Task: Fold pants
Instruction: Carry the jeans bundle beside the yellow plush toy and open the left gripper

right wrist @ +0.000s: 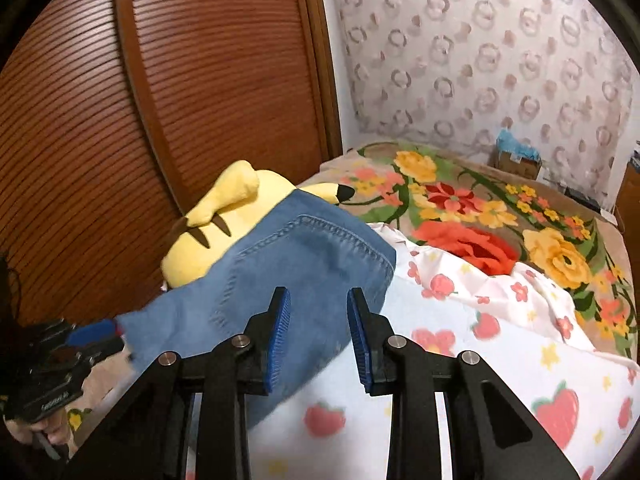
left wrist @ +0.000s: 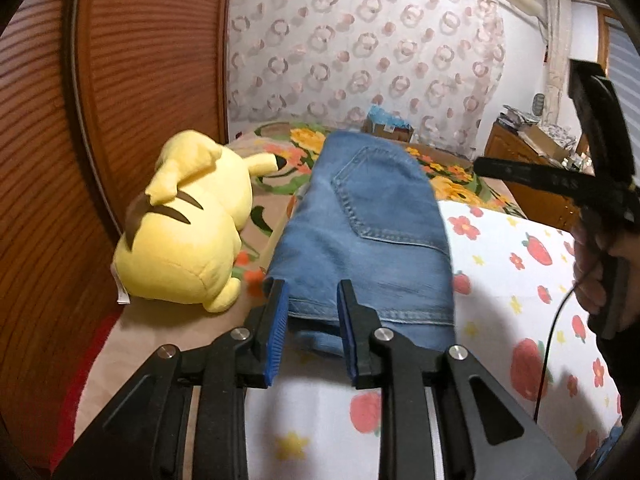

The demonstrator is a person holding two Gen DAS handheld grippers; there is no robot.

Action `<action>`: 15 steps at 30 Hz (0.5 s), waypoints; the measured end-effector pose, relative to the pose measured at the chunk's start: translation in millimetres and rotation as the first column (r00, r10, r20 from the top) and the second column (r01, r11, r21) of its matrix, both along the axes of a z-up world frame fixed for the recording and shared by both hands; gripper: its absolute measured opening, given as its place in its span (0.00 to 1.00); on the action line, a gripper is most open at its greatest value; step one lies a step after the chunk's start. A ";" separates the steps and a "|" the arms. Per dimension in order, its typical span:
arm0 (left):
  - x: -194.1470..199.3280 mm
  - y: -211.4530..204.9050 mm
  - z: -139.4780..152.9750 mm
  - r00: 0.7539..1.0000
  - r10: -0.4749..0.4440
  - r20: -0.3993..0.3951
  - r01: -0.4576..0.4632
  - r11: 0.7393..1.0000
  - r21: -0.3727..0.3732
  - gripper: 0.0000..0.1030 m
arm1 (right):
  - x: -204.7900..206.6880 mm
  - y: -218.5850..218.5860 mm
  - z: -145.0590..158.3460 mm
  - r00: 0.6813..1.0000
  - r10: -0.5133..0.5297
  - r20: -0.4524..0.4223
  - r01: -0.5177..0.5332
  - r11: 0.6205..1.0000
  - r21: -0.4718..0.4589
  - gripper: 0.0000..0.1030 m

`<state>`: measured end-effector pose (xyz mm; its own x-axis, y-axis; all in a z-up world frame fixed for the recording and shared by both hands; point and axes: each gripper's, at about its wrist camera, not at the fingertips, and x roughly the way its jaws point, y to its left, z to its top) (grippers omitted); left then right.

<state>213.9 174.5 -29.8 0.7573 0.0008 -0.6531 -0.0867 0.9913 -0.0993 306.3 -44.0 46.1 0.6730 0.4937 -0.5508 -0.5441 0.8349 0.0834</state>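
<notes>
The blue jeans (left wrist: 368, 220) lie folded into a short stack on the bed, back pocket facing up, hem edge nearest me. In the left wrist view my left gripper (left wrist: 312, 292) hovers just over that near hem. Its blue pads are a little apart and no cloth is pinched between them. In the right wrist view the jeans (right wrist: 304, 272) lie ahead and to the left. My right gripper (right wrist: 318, 296) stands over their right-hand edge, jaws slightly apart and holding nothing.
A yellow plush toy (left wrist: 188, 224) lies against the left side of the jeans. Under them is a white strawberry sheet (left wrist: 520, 280), with a floral blanket (right wrist: 500, 208) beyond. A slatted wooden door (left wrist: 60, 160) stands at left, a cardboard box (right wrist: 518, 160) by the curtain. A hand (left wrist: 600, 268) grips the other tool at right.
</notes>
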 end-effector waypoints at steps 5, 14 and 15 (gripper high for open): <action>-23.2 -14.7 16.6 0.999 -0.022 0.042 0.022 1.000 0.022 0.44 | -52.5 -26.4 3.2 1.000 -0.017 0.024 0.017 1.000 0.022 0.29; -55.8 -49.7 37.0 0.992 -0.090 0.089 0.087 0.995 0.037 0.52 | -137.6 -68.0 1.6 0.995 -0.073 0.067 0.071 0.997 0.042 0.29; -59.2 -53.8 38.5 0.991 -0.098 0.092 0.094 0.995 0.039 0.53 | -146.4 -70.9 1.7 0.994 -0.079 0.070 0.076 0.996 0.043 0.29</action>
